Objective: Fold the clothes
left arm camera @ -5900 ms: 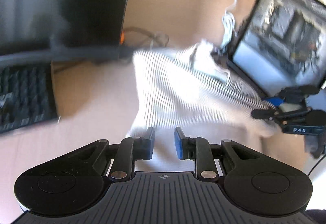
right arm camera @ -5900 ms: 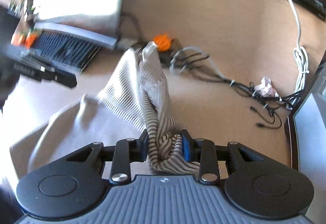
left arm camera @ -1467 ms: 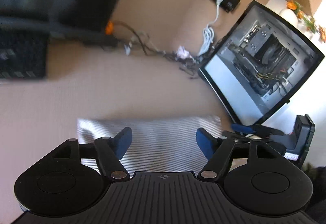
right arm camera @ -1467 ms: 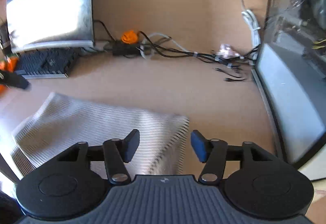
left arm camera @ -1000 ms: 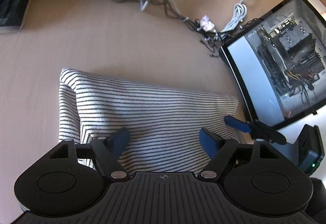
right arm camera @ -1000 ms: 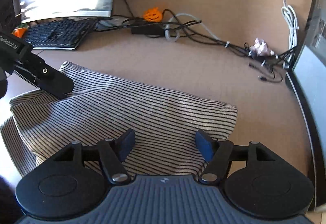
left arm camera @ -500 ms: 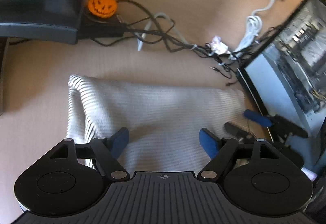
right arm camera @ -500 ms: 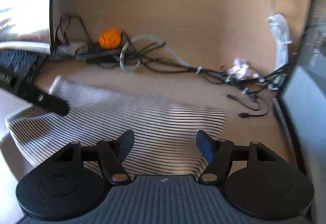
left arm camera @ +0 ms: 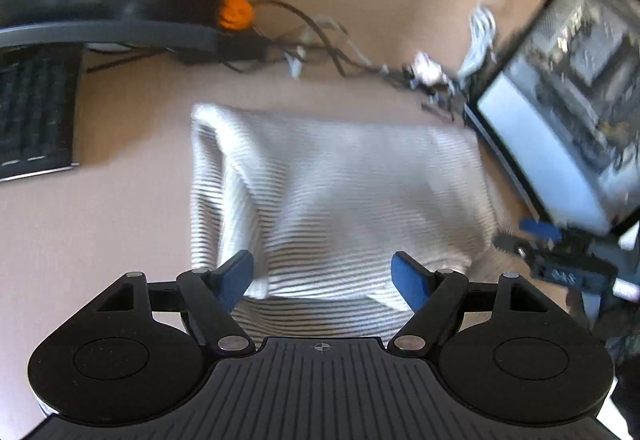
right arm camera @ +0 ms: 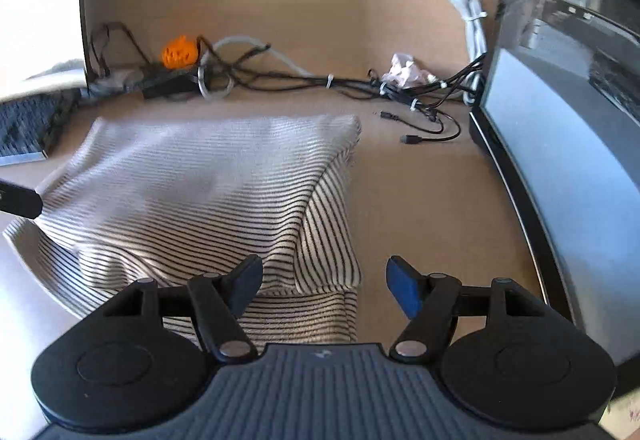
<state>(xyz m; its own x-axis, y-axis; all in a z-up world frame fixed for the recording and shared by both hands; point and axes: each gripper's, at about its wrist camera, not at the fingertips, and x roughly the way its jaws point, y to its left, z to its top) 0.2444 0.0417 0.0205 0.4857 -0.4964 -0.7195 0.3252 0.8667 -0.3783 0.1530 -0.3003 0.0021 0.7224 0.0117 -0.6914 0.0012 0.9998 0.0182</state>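
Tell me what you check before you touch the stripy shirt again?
1. Left gripper open, holding nothing: ok.
2. Right gripper open, holding nothing: ok.
3. Stripy shirt lying folded on the desk: ok.
4. Edges lined up neatly: not ok, the bottom layer sticks out.
5. Cables clear of the shirt: ok.
6. Shirt fully flat underneath: cannot tell.
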